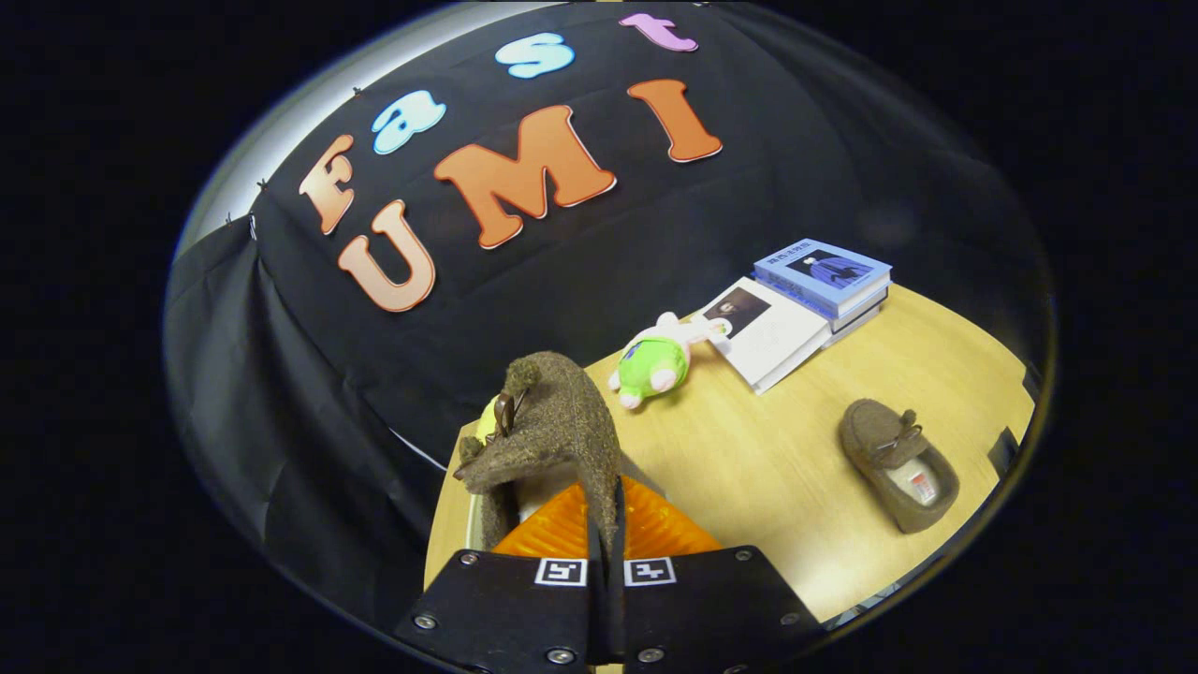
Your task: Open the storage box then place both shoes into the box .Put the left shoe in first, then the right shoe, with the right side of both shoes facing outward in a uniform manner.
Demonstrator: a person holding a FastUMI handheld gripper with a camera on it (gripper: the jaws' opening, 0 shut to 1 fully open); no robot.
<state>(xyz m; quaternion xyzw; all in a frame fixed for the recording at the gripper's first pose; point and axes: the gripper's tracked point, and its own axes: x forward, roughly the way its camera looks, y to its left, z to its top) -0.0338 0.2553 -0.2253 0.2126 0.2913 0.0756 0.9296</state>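
Observation:
A brown suede moccasin with a small bow hangs tilted just ahead of my gripper, toe pointing up and away. Both fingers are shut on its side wall, so the shoe is lifted above the near left corner of the wooden table. Its pale lining shows beside the left finger. The matching second moccasin lies flat on the table to the right, beyond the fingers, with its opening turned up and a label showing inside.
A green and white plush toy lies at the back of the table. Behind it to the right, a blue book rests on a white book. The booth's black cloth wall rises close behind and to the left.

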